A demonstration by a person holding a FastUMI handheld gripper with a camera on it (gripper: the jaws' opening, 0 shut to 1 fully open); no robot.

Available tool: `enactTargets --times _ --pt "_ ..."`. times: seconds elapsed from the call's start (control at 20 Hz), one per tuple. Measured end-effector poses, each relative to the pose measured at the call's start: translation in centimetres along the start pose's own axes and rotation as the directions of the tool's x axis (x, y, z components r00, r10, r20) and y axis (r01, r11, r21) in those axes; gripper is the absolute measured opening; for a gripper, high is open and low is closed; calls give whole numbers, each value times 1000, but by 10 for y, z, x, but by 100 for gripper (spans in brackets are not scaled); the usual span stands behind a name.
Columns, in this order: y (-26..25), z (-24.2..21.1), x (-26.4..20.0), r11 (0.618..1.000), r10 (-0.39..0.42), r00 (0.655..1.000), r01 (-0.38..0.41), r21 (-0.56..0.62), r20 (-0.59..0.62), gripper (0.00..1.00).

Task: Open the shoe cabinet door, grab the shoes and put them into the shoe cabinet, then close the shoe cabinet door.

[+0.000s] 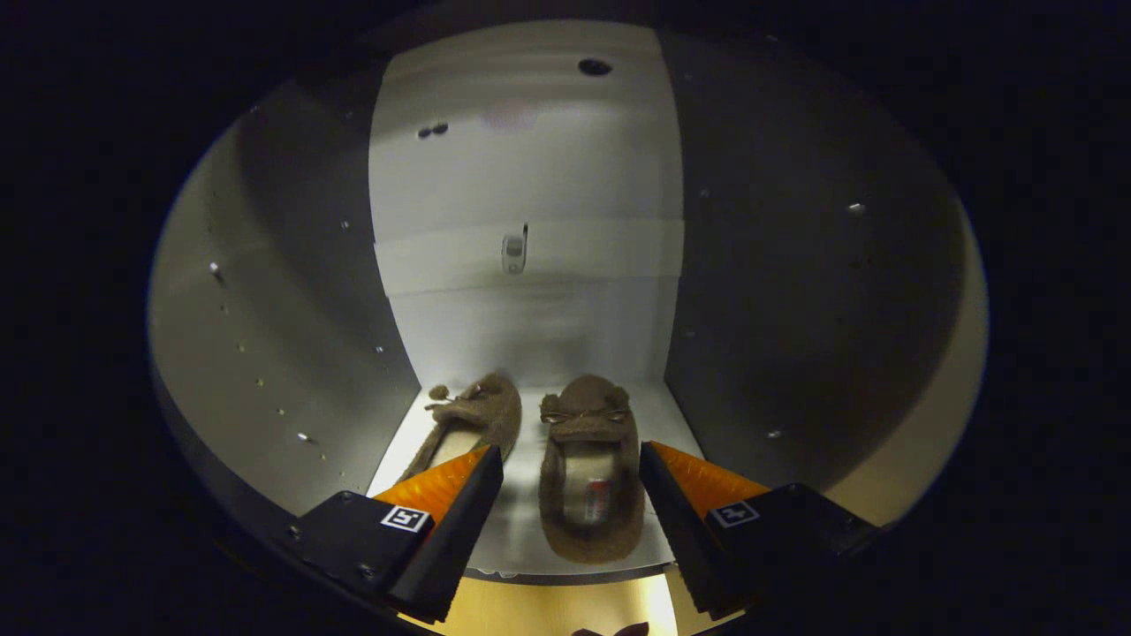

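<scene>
Gripper view, Mia: where are the shoes now?

**Mia:** Both are inside the shoe cabinet (pixel 530 212), on its bottom shelf (pixel 521 521). The right shoe (pixel 590 477) lies flat with its toe at the back wall. The left shoe (pixel 473 422) lies just beside it, tipped a bit toward the side wall.

**Tom:** Why toes first?

**Mia:** I think they were pushed in from the heel end, so the heels sit near the front of the shelf.

**Tom:** Is the gripper (pixel 572 459) holding one?

**Mia:** No. Its fingers are spread wide. The right shoe lies between them, but neither finger presses on it. One finger hides part of the left shoe.

**Tom:** And the door?

**Mia:** It must be open, since we look straight into the cabinet. I guess closing it is what is left. On the back wall, above the shoes, is a small metal fitting (pixel 513 253).
</scene>
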State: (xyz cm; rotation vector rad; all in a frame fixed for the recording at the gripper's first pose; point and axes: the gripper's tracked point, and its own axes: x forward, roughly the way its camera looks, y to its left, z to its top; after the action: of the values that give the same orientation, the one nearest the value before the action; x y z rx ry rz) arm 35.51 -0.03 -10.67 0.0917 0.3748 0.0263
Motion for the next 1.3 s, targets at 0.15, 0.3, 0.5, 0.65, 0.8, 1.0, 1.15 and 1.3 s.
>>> enactTargets --times 0.15,0.3,0.5,0.65,0.8,1.0,1.15,1.3 --pt "-3 20 -43 1000 1 993 -4 26 121 98" --pt "-1 25 -90 999 7 981 -15 41 192 99" --pt "2 14 -160 999 17 954 -28 33 299 98" --pt "3 -5 -211 1000 20 938 -24 6 346 98" --pt "-2 -27 -252 1000 23 934 -18 -19 355 98" --pt "-21 -41 -318 999 18 916 3 -49 401 98" --pt "-33 -58 -364 997 42 909 -9 -82 415 98" --pt "-56 -79 -406 997 27 915 4 -78 402 98"
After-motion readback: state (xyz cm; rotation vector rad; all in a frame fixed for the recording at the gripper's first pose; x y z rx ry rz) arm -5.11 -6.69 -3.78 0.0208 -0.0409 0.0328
